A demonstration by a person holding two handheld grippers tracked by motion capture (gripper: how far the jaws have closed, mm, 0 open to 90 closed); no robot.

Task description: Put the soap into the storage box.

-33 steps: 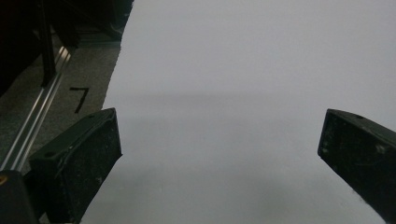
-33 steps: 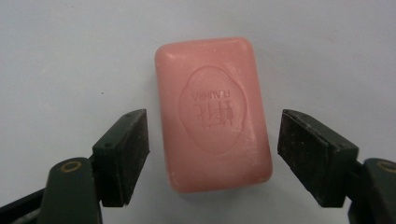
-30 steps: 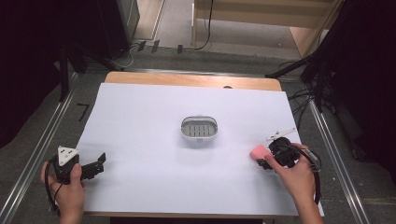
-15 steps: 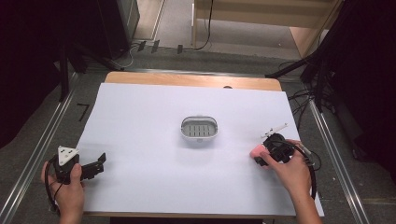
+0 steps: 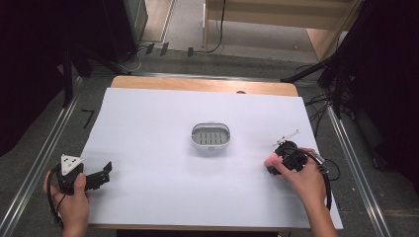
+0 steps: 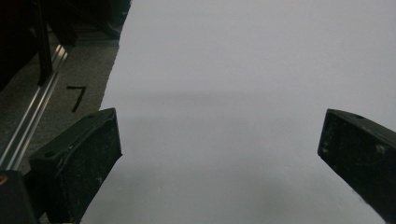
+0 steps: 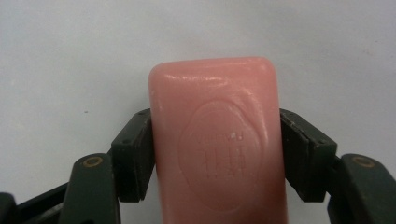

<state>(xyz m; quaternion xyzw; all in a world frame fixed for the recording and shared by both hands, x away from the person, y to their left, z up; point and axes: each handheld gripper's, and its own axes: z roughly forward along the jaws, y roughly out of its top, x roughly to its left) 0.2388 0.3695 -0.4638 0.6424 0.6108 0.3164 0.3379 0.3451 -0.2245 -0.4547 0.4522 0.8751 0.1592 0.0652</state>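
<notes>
High view overhead, facing forward-down; tool views near (sharing white sheet [image 5: 163, 148]).

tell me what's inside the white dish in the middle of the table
Nothing lies in the white dish: from the high view its slotted grey floor shows bare. What is beneath the dish is covered. The pink soap bar sits apart, clamped in the right tool on the white table.

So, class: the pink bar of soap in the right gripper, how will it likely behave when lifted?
The soap bar looks solid with an embossed stamp, so probably stiff, not floppy. Its glossy, rounded sides may slip between the right gripper's narrow pads. Flat and blocky, it should lie still rather than roll if dropped on the white table cover.
</notes>
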